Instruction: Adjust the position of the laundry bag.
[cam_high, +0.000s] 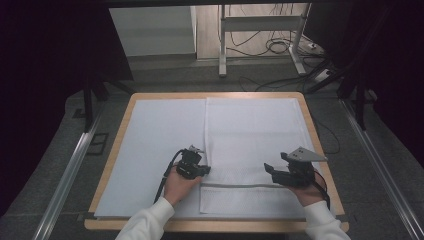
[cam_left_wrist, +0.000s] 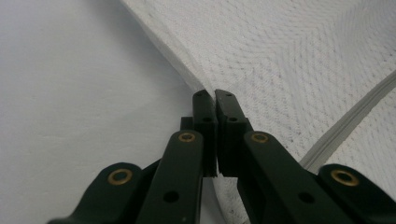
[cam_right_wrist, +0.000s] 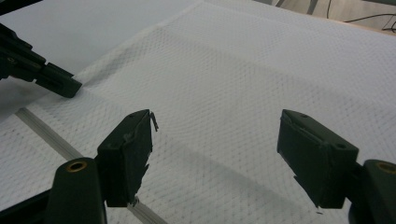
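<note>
My left gripper (cam_high: 201, 170) is clamped on the left edge of the white towel (cam_high: 252, 135), jaws together on the fabric. My right gripper (cam_high: 270, 169) hovers over the towel's right part, jaws wide apart, gripping nothing. The towel lies flat on the table (cam_high: 150, 135).

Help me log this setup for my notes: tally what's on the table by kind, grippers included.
White textured towel: 1
White sheet covering the table: 1
Black grippers: 2, the left gripper shut at the towel's edge, the right gripper open above the towel
Total: 4
</note>
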